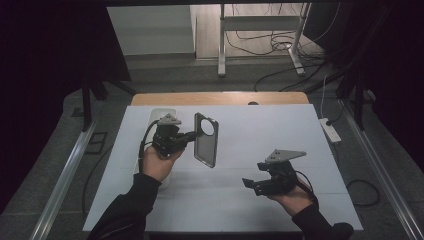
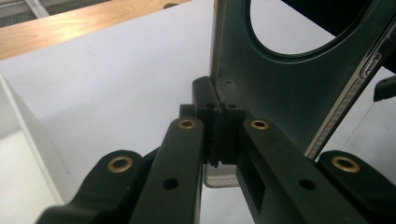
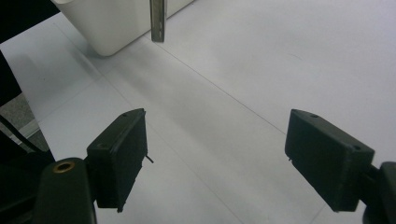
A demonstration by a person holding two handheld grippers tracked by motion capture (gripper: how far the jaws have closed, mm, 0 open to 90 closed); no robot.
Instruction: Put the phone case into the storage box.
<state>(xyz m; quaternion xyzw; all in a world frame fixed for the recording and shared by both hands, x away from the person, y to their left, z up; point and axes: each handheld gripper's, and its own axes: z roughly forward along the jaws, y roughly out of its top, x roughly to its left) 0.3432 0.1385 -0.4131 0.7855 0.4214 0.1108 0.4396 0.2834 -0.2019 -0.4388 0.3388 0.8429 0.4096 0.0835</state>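
A dark phone case [image 1: 205,140] with a round camera hole hangs upright above the white table sheet [image 1: 260,130]. My left gripper [image 1: 192,135] is shut on its left edge. In the left gripper view the case [image 2: 289,88] rises from the pinched fingertips [image 2: 205,100], its round hole at the top. My right gripper [image 1: 250,184] hovers low at the front right, apart from the case, jaws open and nothing between them. In the right gripper view its two pads [image 3: 119,156] stand wide apart over bare sheet, and the case's lower end [image 3: 157,21] hangs at the top.
A white bin [image 1: 161,116] stands at the sheet's left side behind the left hand, seen also as a white bin [image 3: 116,23] in the right gripper view. The wooden table edge [image 1: 220,98] runs along the back. A power strip [image 1: 330,130] lies off the right.
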